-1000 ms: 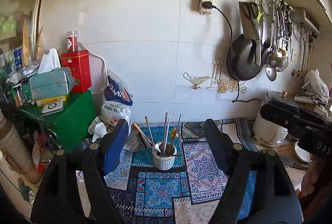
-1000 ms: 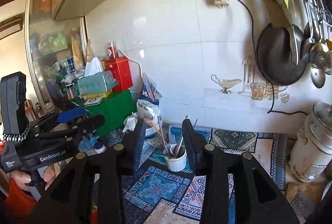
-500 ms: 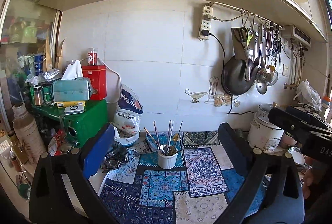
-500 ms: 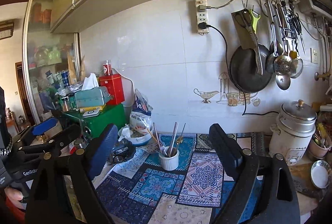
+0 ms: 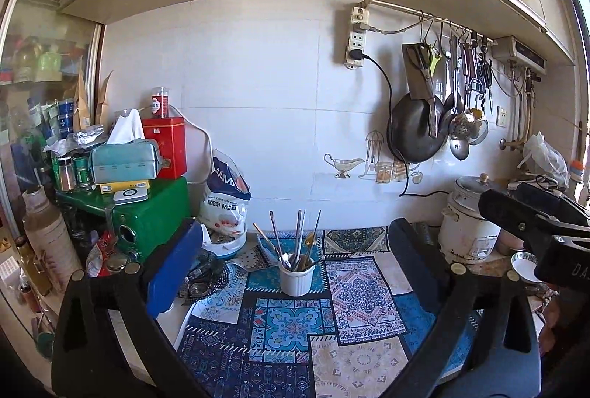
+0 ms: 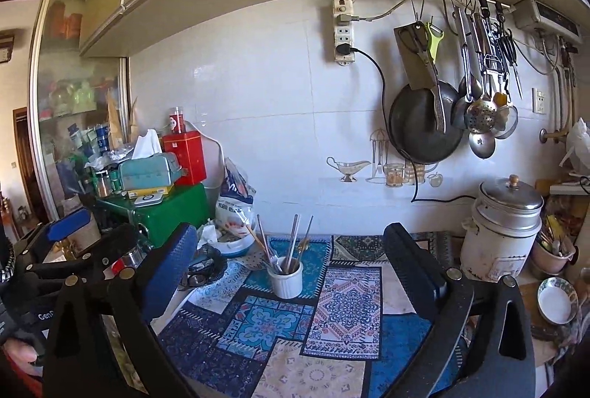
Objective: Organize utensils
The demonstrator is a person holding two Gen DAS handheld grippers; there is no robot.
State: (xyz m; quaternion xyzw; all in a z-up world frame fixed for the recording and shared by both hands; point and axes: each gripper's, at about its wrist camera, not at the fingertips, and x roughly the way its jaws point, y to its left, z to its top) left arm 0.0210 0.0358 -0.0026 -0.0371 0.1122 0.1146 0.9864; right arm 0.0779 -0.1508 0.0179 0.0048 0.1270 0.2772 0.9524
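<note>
Left gripper (image 5: 295, 261) and right gripper (image 6: 291, 269): jaws have just been opening, now spread wide, nothing between them. White cup (image 5: 296, 278) of utensils (image 5: 299, 237) stands upright on the patterned mat (image 5: 291, 324), at 12 o'clock from both grippers and well apart.

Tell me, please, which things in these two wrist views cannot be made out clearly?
- Utensils in the white cup, left wrist view: the cup wall hides their lower ends; too small to tell their kinds.
- Items behind the cabinet glass, right wrist view: blurred by the hazy pane.
- Bowl, left wrist view: partly covered by the other tongs.
- Pink pot beside the cooker, right wrist view: contents too small.
</note>
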